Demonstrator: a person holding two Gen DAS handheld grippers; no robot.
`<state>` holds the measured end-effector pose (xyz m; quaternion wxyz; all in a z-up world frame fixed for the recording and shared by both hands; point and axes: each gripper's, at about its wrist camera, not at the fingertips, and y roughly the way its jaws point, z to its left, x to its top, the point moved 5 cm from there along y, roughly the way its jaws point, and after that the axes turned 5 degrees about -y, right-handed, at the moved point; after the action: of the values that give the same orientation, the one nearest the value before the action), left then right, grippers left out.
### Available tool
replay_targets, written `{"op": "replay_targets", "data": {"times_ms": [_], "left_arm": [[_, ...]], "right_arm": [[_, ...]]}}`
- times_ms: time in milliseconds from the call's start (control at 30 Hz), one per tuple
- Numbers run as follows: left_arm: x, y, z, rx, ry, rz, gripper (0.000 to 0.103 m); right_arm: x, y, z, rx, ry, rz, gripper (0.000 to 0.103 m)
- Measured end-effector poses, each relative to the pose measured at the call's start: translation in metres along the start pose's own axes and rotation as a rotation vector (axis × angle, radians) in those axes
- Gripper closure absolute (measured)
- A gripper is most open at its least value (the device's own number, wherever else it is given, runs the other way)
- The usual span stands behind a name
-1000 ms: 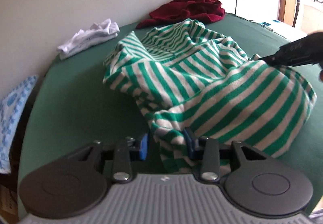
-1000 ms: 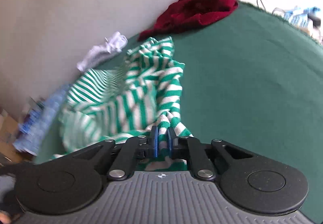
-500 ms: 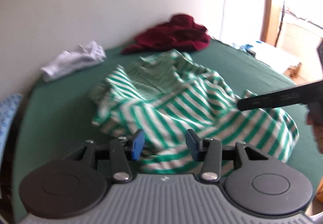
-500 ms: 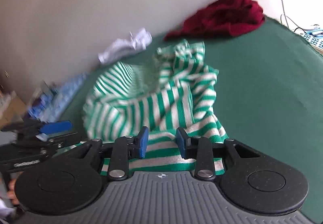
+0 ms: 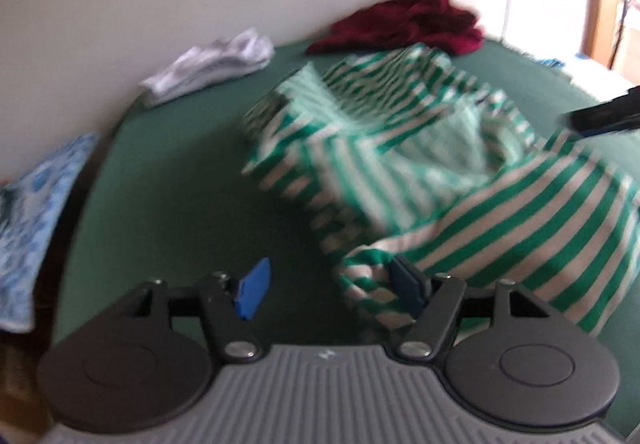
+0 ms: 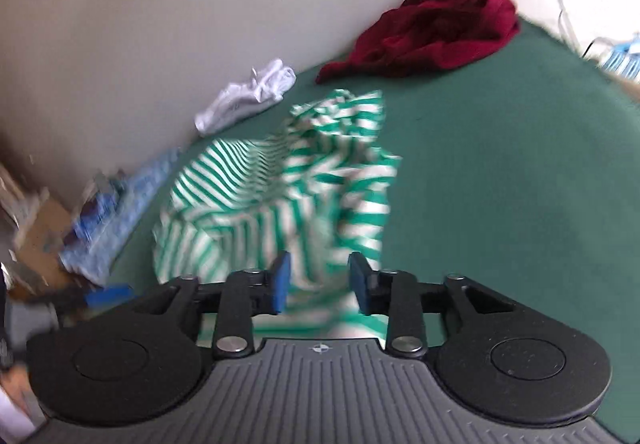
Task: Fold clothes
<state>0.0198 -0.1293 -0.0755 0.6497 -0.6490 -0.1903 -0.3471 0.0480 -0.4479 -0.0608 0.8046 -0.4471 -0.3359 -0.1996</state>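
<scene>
Showing left gripper (image 5: 326, 292) with jaws opening wide, striped hem brushing the right-hand pad (image 5: 404, 286) but not clamped. Right gripper (image 6: 320, 282) likewise opening, nothing pinched, blurred cloth lying beyond the pads. Green-and-white striped garment (image 5: 440, 180) crumpled mid-surface on green cover (image 6: 500, 184). Open cover to the right and at near left; far edge against wall occupied by maroon garment (image 6: 436, 28) and white garment (image 6: 248, 96); blue patterned cloth (image 5: 28, 212) draped over the left edge.
</scene>
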Motion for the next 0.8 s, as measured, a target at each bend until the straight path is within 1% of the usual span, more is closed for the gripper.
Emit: {"op": "replay_targets", "data": {"times_ms": [33, 67, 100, 133, 167, 200, 300, 367, 433, 533, 600, 633, 700, 733, 800], "left_arm": [[-0.003, -0.003, 0.005, 0.022, -0.019, 0.011, 0.029], [-0.007, -0.005, 0.011, 0.043, -0.039, 0.022, 0.031], [-0.008, -0.009, 0.014, 0.065, -0.056, 0.028, 0.034], [-0.008, -0.015, 0.016, 0.088, -0.07, 0.027, 0.041], [-0.009, -0.021, 0.017, 0.097, -0.083, 0.028, 0.041], [-0.01, -0.027, 0.016, 0.09, -0.095, 0.03, 0.041], [-0.02, -0.046, 0.001, 0.036, -0.1, 0.06, 0.037], [-0.031, -0.053, -0.014, 0.024, -0.08, 0.088, 0.036], [-0.041, -0.058, -0.025, 0.034, -0.08, 0.109, 0.036], [-0.048, -0.061, -0.032, 0.062, -0.083, 0.101, 0.036], [-0.052, -0.063, -0.034, 0.066, -0.059, 0.092, 0.036], [-0.053, -0.065, -0.034, 0.057, -0.035, 0.089, 0.035], [-0.056, -0.071, -0.033, 0.031, 0.019, 0.083, 0.032], [-0.056, -0.073, -0.032, 0.007, 0.039, 0.08, 0.027], [-0.057, -0.075, -0.036, -0.049, 0.079, 0.069, 0.026]], "right_arm": [[-0.004, -0.009, -0.006, -0.029, -0.027, 0.016, 0.056], [-0.009, -0.017, -0.01, -0.04, -0.04, 0.034, 0.056], [-0.014, -0.023, -0.011, -0.019, -0.042, 0.052, 0.056], [-0.02, -0.03, -0.012, 0.002, -0.044, 0.07, 0.056], [-0.026, -0.036, -0.012, 0.024, -0.053, 0.088, 0.056], [-0.031, -0.04, -0.008, 0.049, -0.085, 0.106, 0.055], [-0.052, -0.048, 0.008, 0.093, -0.224, 0.18, 0.042], [-0.065, -0.052, 0.014, 0.133, -0.29, 0.215, 0.042], [-0.074, -0.051, 0.018, 0.165, -0.339, 0.244, 0.04], [-0.082, -0.047, 0.023, 0.178, -0.395, 0.252, 0.039], [-0.087, -0.045, 0.026, 0.171, -0.424, 0.236, 0.039], [-0.089, -0.045, 0.029, 0.16, -0.438, 0.22, 0.039], [-0.093, -0.044, 0.036, 0.132, -0.46, 0.195, 0.039], [-0.095, -0.043, 0.039, 0.119, -0.47, 0.181, 0.039], [-0.099, -0.041, 0.044, 0.083, -0.481, 0.148, 0.039]]}}
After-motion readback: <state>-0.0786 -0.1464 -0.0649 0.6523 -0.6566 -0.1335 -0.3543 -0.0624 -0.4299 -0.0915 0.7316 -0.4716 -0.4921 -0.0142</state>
